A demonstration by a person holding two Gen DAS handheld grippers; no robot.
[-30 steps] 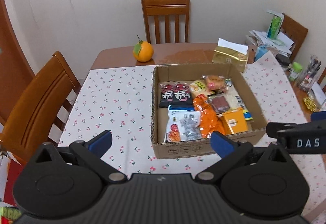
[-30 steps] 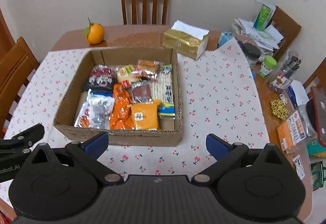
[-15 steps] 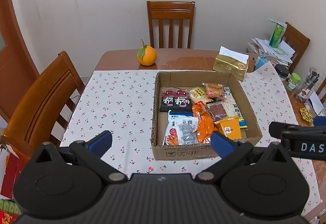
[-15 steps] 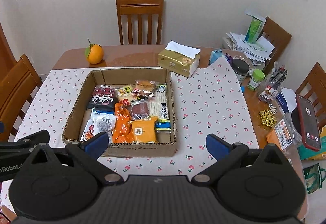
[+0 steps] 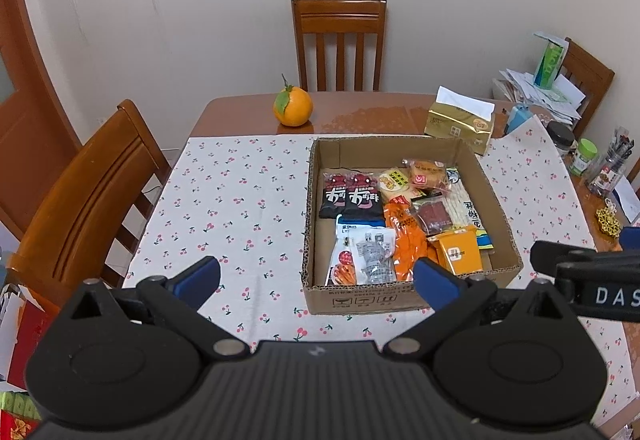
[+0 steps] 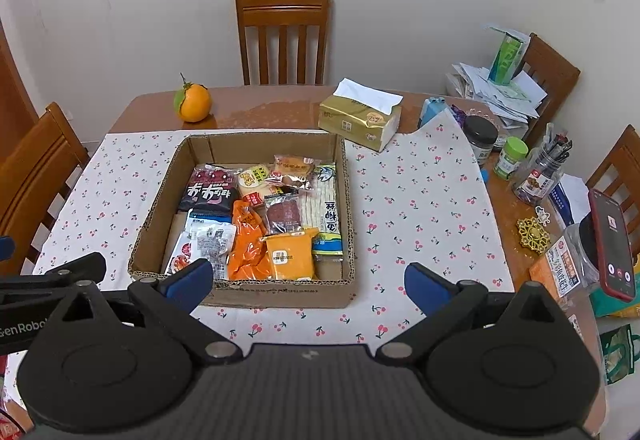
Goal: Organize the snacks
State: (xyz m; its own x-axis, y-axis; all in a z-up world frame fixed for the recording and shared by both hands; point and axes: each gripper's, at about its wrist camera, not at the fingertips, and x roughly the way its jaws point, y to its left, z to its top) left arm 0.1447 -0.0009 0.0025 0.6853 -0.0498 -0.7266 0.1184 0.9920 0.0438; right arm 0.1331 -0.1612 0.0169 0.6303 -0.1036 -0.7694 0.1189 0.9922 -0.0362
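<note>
The big brown wooden worktop (image 6: 280,104) wears a white cloth with little red cherries (image 6: 416,208), and that cloth could slide or bunch up if a gripper drags on it. On the cloth sits the open brown cardboard box (image 6: 280,290), and all the snacks lie inside it, packed close and partly on top of each other. The box is light and has low walls, so a push on its near wall could shove it away. The left gripper (image 5: 316,278) and the right gripper (image 6: 308,280) both hang above the near edge of the worktop, well apart from the snacks, with their jaws spread wide and holding nothing. The two grippers are near each other, so they could bump if both reach into the box at once. The shiny gold tissue pack (image 6: 360,118) is just beside the far right corner of the box and could get knocked. The two black packets with white letters (image 5: 348,196) lie side by side, so a pinch might lift both. The floppy orange packet (image 6: 248,240) is soft and may sag or slip. The round orange fruit with a green leaf (image 6: 193,102) could roll if the worktop shakes. The small clear packet with dark red meat (image 6: 283,214) rests on other packs, so grabbing it may pull its neighbours along too.
</note>
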